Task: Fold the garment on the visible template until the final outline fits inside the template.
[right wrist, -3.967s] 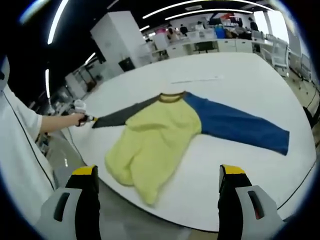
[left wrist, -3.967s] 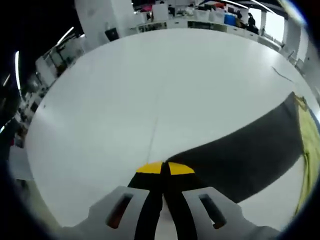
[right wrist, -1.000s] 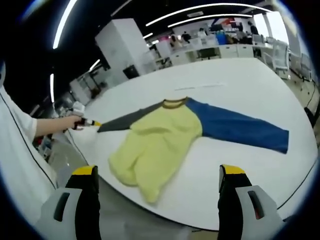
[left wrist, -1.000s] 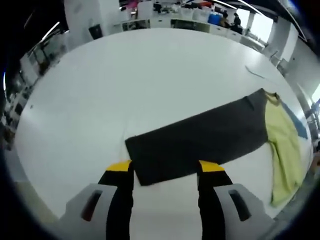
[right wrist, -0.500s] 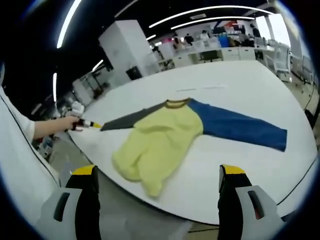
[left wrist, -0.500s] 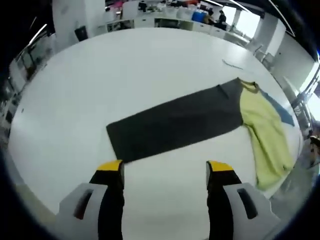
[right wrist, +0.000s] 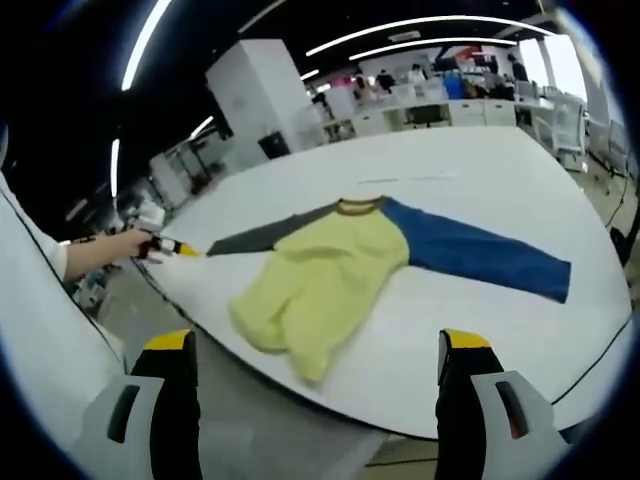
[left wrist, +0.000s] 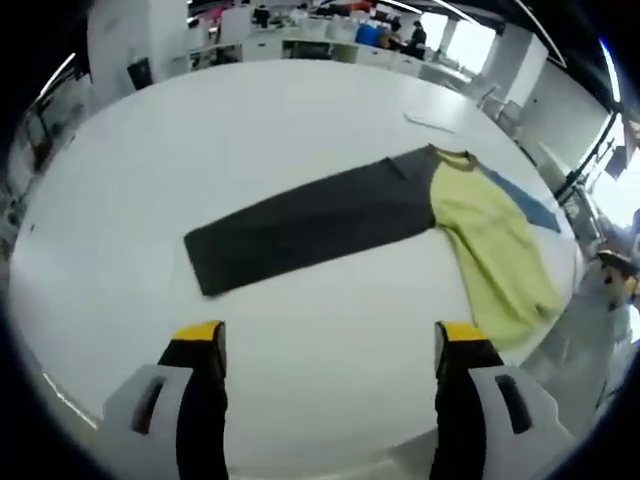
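Both grippers stood wide and empty. The garment lay flat on the white table, its grey sleeve stretched crosswise just ahead of the left gripper — the nearer one. Four seconds earlier that gripper pinched the cuff; the right gripper hung back unchanged.

In the left gripper view the garment's blue sleeve lay mostly hidden behind the yellow body. In the right gripper view the left gripper was too small to tell its fingers apart, and the counter's far desks were blurred.
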